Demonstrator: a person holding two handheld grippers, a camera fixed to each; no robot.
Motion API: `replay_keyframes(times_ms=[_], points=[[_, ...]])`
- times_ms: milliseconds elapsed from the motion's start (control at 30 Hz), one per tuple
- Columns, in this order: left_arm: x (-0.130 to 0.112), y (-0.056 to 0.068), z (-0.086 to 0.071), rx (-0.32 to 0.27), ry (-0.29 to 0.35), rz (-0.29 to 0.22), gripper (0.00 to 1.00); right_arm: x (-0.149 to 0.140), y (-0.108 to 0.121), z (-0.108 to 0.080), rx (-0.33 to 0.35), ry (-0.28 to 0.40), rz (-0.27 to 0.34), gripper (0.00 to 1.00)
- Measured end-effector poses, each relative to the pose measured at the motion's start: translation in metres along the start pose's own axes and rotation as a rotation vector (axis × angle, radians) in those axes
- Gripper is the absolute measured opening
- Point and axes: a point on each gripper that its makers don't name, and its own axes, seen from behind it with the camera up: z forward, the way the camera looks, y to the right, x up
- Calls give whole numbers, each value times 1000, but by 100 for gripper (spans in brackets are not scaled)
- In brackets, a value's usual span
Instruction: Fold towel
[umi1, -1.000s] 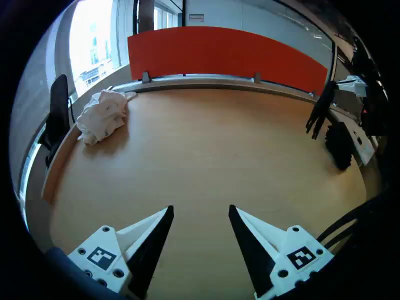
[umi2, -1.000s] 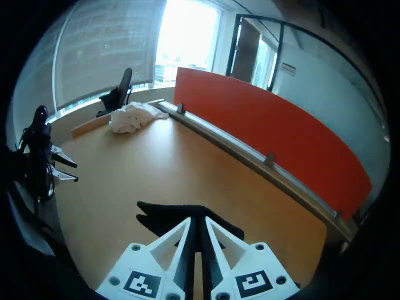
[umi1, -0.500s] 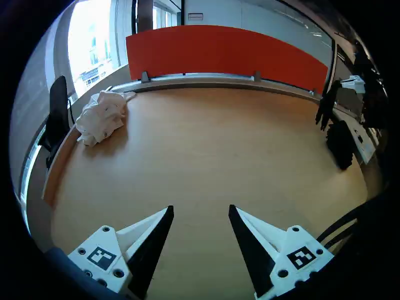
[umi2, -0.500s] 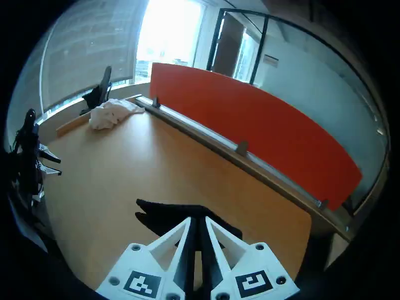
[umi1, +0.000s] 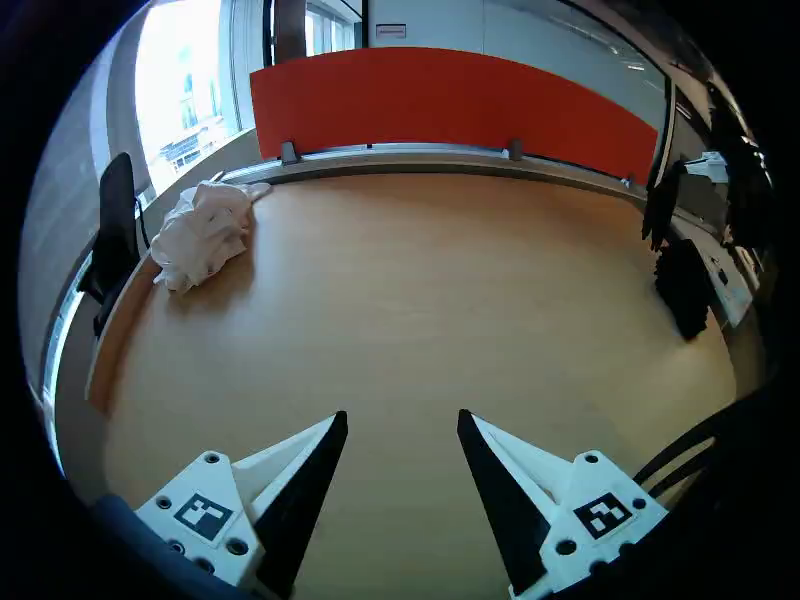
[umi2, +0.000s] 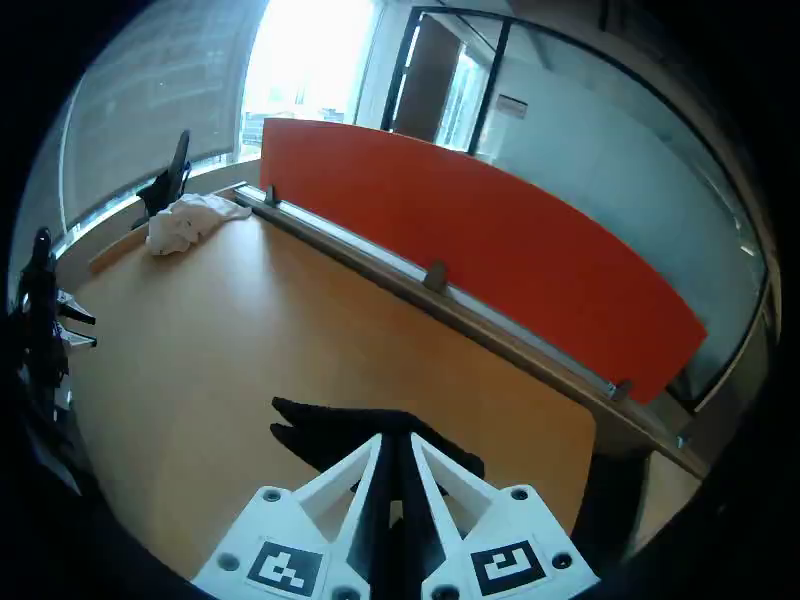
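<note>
In the left gripper view, the left gripper (umi1: 400, 415) is hovering over a wide wooden desk (umi1: 430, 300), its two white fingers standing well apart with bare desktop showing between them. A crumpled white towel (umi1: 203, 232) is lying in a heap at the far left corner of the desk, close to the edge. Just beyond that corner a black office chair (umi1: 113, 232) is standing by a bright window (umi1: 185, 90). An orange divider panel (umi1: 450, 100) is running along the far edge of the desk. At the far right, the right gripper (umi1: 660, 205) is hanging near the desk's edge with its dark fingers pointing down, and a dark lump (umi1: 685, 290) that I cannot identify is sitting just below it.

In the right gripper view, the right gripper (umi2: 397, 438) is pointing across the same desk (umi2: 250, 330), its fingers pressing almost together with a thin slit between them. A flat black shape (umi2: 325, 430) is spreading out just ahead of the fingertips; I cannot tell what it is or whether it is gripped. The towel (umi2: 185, 220) is lying far off at the desk's far corner, near the chair (umi2: 170, 185). The orange panel (umi2: 480, 250) is running diagonally along the desk's right side. The left gripper (umi2: 80, 327) is showing at the far left edge.
</note>
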Motion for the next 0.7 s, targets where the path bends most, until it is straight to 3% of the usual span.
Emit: replay_keyframes(times_ms=[400, 700], points=[[2, 4, 1, 3, -4, 9, 81, -17, 38, -5, -50, -25, 34, 5], [4, 7, 2, 1, -5, 13, 81, -28, 51, -10, -68, -38, 56, 5]])
